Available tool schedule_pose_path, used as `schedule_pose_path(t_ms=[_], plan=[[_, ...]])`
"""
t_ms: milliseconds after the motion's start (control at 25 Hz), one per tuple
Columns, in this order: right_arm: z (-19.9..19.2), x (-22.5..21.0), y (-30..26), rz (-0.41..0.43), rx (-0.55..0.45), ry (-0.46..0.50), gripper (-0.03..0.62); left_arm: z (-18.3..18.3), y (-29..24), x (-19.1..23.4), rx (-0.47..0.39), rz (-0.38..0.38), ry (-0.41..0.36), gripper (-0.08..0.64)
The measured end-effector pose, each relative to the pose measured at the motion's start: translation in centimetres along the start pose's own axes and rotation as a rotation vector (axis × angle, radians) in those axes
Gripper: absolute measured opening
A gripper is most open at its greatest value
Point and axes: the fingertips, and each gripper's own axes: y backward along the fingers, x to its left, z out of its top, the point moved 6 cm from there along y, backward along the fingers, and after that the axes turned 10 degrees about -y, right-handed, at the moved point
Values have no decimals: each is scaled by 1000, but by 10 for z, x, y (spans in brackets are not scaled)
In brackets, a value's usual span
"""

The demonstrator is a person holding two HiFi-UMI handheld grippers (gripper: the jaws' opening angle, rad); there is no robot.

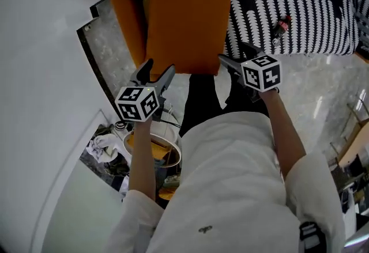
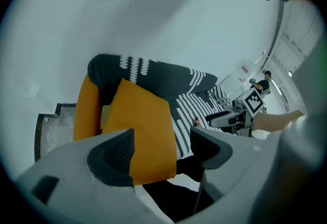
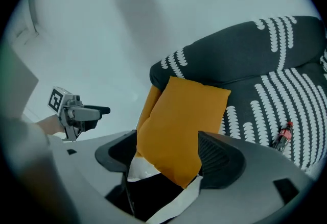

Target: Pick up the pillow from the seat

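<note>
An orange pillow (image 1: pixel 187 21) rests on the seat of a black sofa with a white pattern (image 1: pixel 305 10), its near edge toward me. My left gripper (image 1: pixel 155 75) sits at the pillow's near left corner and my right gripper (image 1: pixel 235 54) at its near right corner. In the left gripper view the pillow (image 2: pixel 143 126) shows between the spread jaws of the left gripper (image 2: pixel 161 149), and no pad presses on it. In the right gripper view the pillow's lower corner (image 3: pixel 184 116) hangs between the wide jaws of the right gripper (image 3: pixel 168 159), untouched.
A second orange cushion (image 1: pixel 127 21) stands against the sofa's left end. A small red bottle (image 1: pixel 281 27) lies on the seat to the right. A bowl-like bin with clutter (image 1: pixel 153 151) sits on the marble floor (image 1: pixel 109 50) at my left. A white wall runs along the left.
</note>
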Motion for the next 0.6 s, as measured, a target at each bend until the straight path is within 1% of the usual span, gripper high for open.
schedule_pose_path(t_ms=[80, 200, 320, 440, 600], plan=[[-3, -4, -12, -22, -25, -56, 334, 2, -11, 17, 40, -31, -27, 345], [-9, -11, -26, -56, -60, -130, 348, 6, -27, 45, 88, -53, -72, 373], [-14, -20, -41, -82, -97, -180, 361, 6, -46, 70, 135, -68, -108, 394], [-17, -37, -57, -103, -129, -214, 376, 7, -70, 91, 178, -73, -143, 417], [-20, -60, -77, -111, -157, -276, 399, 3, -101, 115, 222, -92, -149, 449]])
